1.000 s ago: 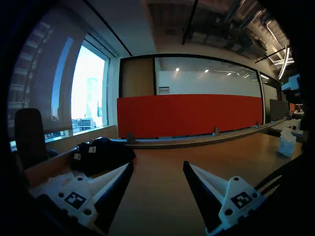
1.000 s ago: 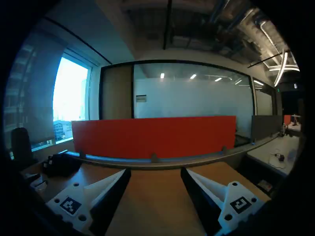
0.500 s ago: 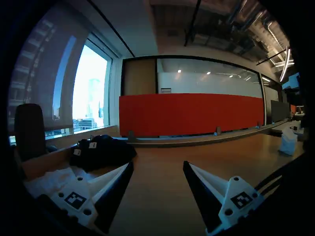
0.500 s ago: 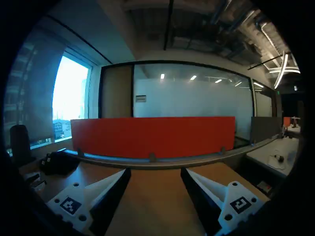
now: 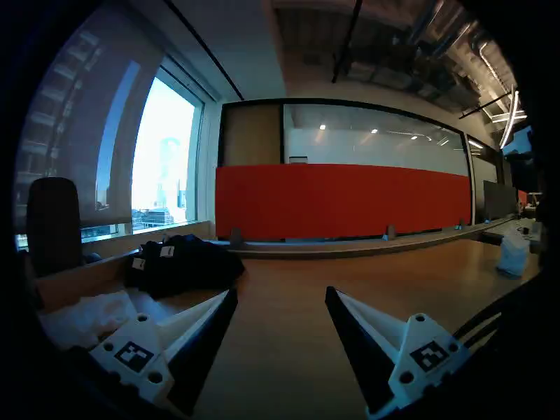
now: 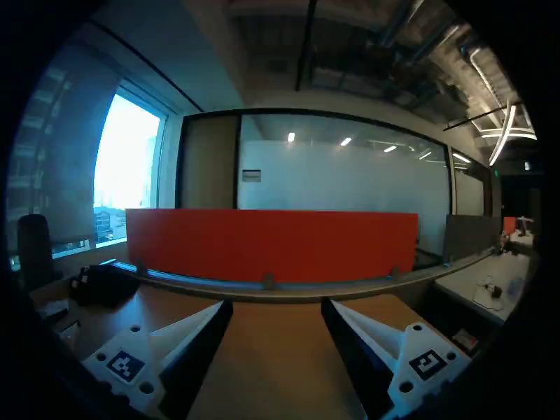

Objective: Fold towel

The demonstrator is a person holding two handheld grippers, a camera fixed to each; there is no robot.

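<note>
Folding hasn't begun, as I judge it. My left gripper (image 5: 280,294) and right gripper (image 6: 276,304) both hang over the smooth wooden desk (image 5: 301,280) with fingers spread wide, holding nothing. What I take for the towel (image 5: 84,318) is a soft, white, crumpled heap at the near left, just beside my left finger. Farther back slumps a limp black bundle (image 5: 183,262), and far off stands a flat red panel (image 5: 343,199). Next I must swing left and down, then find a loose edge to pinch.

A black fabric bundle (image 5: 183,269) lay near the wooden desk's (image 5: 280,315) far left corner. A red divider panel (image 5: 343,201) stood along its far edge.
</note>
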